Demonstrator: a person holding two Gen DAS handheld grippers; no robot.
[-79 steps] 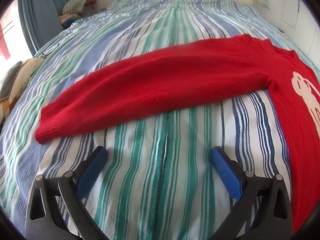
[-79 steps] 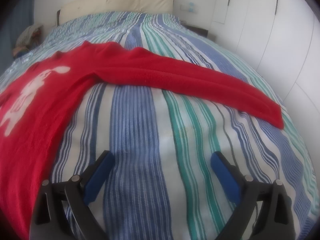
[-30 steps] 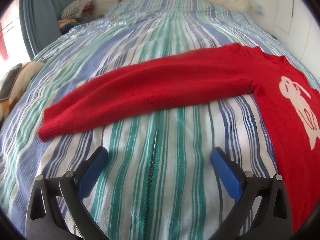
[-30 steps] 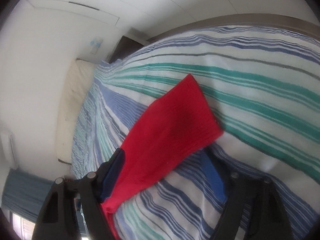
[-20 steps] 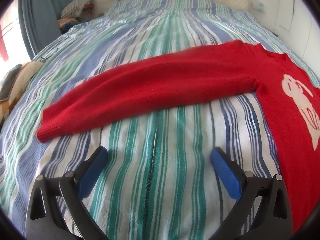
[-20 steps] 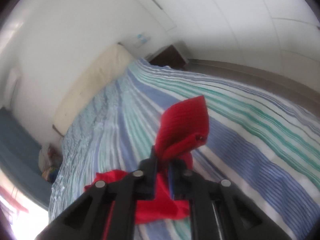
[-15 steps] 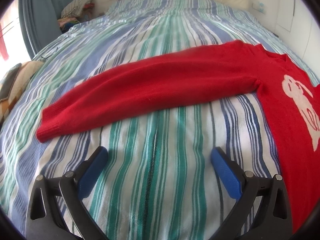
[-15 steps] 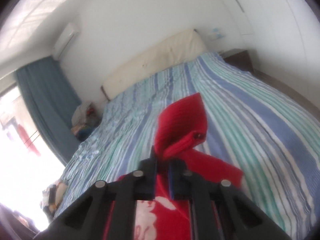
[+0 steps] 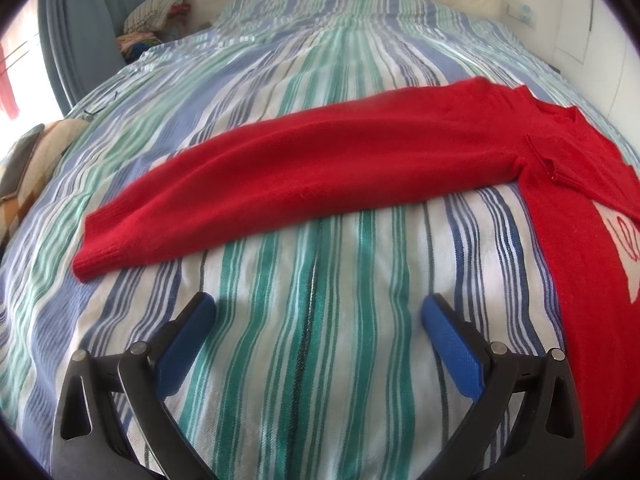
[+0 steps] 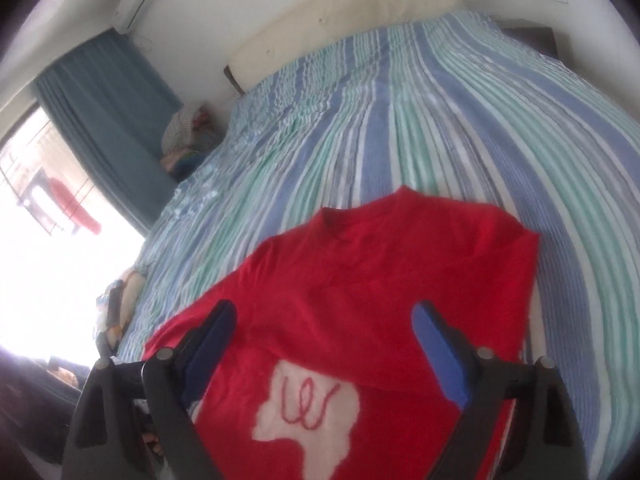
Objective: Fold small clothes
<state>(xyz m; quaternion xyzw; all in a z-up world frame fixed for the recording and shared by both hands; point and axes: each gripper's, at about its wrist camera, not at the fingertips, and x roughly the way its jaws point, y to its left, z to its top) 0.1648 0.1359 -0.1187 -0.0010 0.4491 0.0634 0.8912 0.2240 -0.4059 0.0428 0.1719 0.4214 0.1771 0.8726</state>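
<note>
A red sweater (image 9: 320, 176) lies flat on the striped bedspread (image 9: 312, 360). Its left sleeve stretches out to a cuff (image 9: 96, 252) at the left. My left gripper (image 9: 318, 308) hovers open over bare bedspread just in front of that sleeve, holding nothing. In the right wrist view the sweater (image 10: 380, 264) fills the lower half, with its white motif (image 10: 308, 420) showing. Its right sleeve is folded in across the chest (image 9: 576, 160). My right gripper (image 10: 324, 312) is above the chest; its jaws are opening and nothing is pinched between them.
A cream pillow (image 10: 352, 12) lies at the head of the bed. A blue curtain (image 10: 108, 100) and a bright window are at the left, with a pile of clothes (image 10: 188, 136) beside the bed. More items sit off the left edge (image 9: 24, 160).
My right gripper shut on the right sleeve's cuff, carried it up and across onto the sweater's body, then let it go and opened. The left gripper has stayed put.
</note>
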